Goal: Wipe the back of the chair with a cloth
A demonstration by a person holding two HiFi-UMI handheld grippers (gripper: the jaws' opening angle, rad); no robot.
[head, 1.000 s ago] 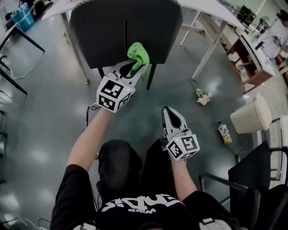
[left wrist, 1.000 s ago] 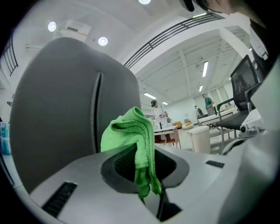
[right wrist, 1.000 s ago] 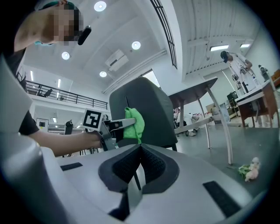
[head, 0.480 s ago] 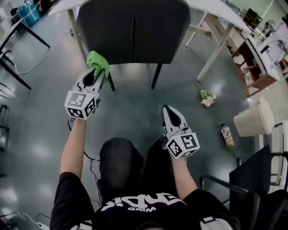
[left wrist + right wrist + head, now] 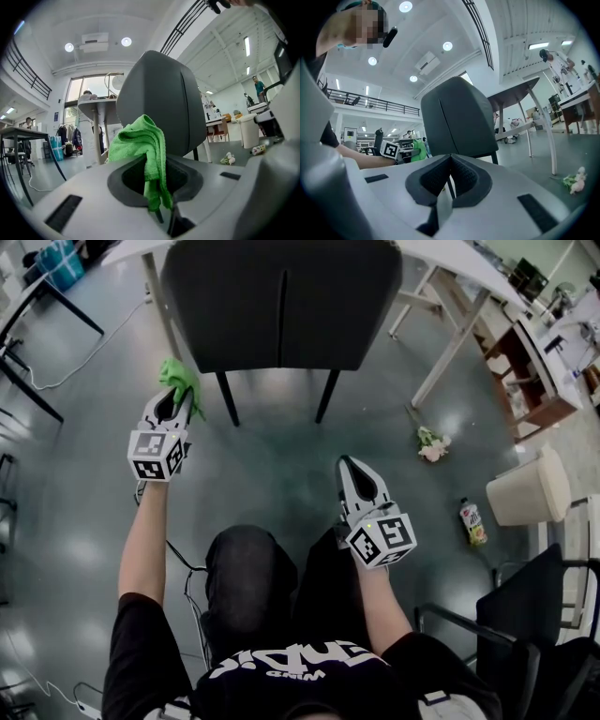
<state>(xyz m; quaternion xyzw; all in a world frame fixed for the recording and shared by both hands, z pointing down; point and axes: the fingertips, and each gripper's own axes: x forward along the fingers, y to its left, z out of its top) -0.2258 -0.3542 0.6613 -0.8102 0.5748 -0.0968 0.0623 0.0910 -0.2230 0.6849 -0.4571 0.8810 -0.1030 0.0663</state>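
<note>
Cloth held off the lower left corner of the chair back

Left gripper (image 5: 174, 396) is clamped on a green microfibre cloth (image 5: 176, 374), whose bunched upper folds rise above the jaws while a tail hangs down between them. We place this cloth below and to the left of the dark chair back (image 5: 281, 301), apart from its surface and just outside the chair's left rear leg (image 5: 226, 399). In the left gripper view the chair back rises ahead of the cloth and a little to the right. The chair back's long axis runs from side to side across the head view, and a vertical seam divides it at the middle. Right gripper (image 5: 346, 465) has its jaws pressed together on nothing and sits below the chair back's right half, well apart from it. We judge that the left gripper is the nearer one. A further stroke would carry the cloth up and rightward onto the chair back, then along its width.
</note>
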